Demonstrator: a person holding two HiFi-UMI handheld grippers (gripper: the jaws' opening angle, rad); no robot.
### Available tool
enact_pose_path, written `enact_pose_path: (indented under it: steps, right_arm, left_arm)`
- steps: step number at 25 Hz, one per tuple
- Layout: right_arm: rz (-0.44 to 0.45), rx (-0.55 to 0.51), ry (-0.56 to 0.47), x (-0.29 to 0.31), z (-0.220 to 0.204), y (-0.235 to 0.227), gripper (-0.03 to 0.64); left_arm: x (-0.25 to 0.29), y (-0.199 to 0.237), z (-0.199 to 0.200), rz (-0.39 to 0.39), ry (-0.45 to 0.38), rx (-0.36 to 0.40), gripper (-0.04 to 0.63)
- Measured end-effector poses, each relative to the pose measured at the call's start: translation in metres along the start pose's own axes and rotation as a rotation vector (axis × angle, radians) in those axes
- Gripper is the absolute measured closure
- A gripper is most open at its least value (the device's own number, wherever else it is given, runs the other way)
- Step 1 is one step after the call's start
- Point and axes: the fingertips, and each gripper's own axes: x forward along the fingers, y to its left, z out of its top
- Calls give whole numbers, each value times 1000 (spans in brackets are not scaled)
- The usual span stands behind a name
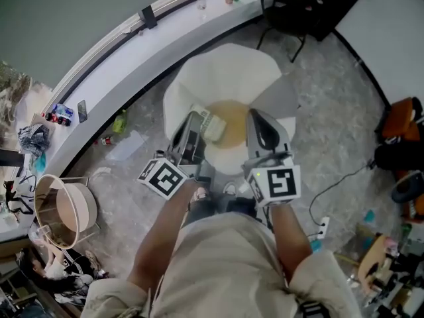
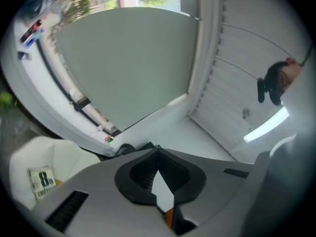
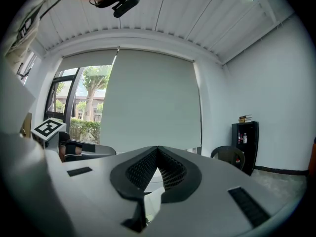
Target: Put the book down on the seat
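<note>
Both grippers are empty, each with its jaws pressed together tip to tip: the left gripper (image 2: 158,152) and the right gripper (image 3: 158,151) grip nothing. The book (image 1: 213,126) lies flat on the tan seat (image 1: 233,119) of the white chair (image 1: 225,71). From the head view it sits between the two grippers, nearer the left one, and neither gripper touches it.

Left gripper (image 2: 158,152), jaws together, book (image 2: 43,181) on white seat (image 2: 74,154) lower left, grey blind (image 2: 128,63) beyond

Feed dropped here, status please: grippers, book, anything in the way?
Left gripper shut, empty. Right gripper shut, empty. Book lying on the seat. Nothing in the way.
</note>
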Motion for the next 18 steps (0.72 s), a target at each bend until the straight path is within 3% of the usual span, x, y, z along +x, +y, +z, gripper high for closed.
enact_pose_path:
  steps: [5, 13, 14, 18]
  right_arm:
    - [0, 8, -5, -4, 3, -7, 614]
    - [-2, 15, -20, -11, 2, -8, 614]
    - [-2, 18, -18, -12, 1, -8, 614]
    - [2, 12, -14, -14, 2, -8, 614]
  left_arm:
    - [12, -19, -10, 77, 104, 462, 591]
    - [11, -34, -22, 117, 167, 1068, 591]
    - [10, -36, -25, 114, 175, 1094, 591]
    - [8, -38, -25, 122, 164, 1022, 591]
